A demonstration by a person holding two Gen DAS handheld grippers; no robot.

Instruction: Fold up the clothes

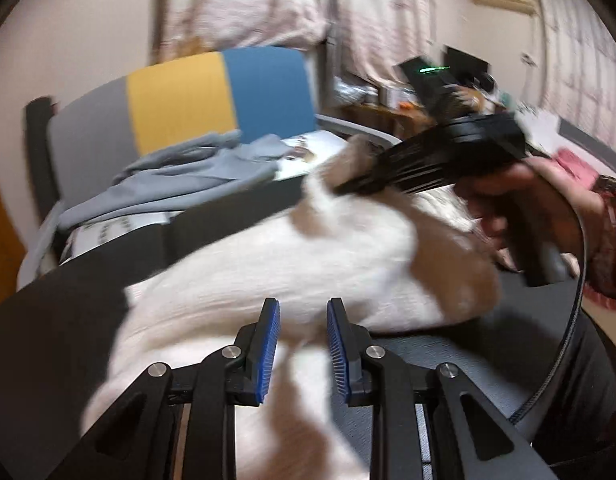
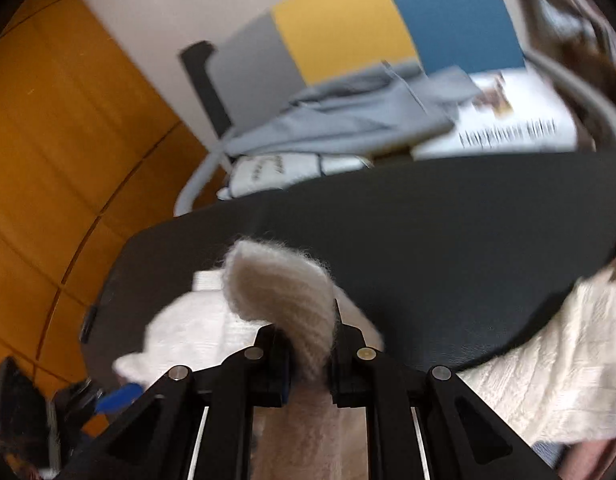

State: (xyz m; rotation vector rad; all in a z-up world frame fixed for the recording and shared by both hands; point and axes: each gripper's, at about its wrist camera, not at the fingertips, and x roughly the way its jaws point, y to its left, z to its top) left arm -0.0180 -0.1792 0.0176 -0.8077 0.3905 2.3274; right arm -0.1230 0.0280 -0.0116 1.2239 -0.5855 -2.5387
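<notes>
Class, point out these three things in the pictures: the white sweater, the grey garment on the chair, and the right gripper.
white sweater (image 1: 267,264), left wrist view, its bunched middle.
grey garment (image 2: 348,120), right wrist view, its central folds.
right gripper (image 2: 310,356), right wrist view, between its fingertips.

A dark surface (image 2: 448,248) carries a cream sweater (image 1: 275,264), which spreads across its near part.
</notes>
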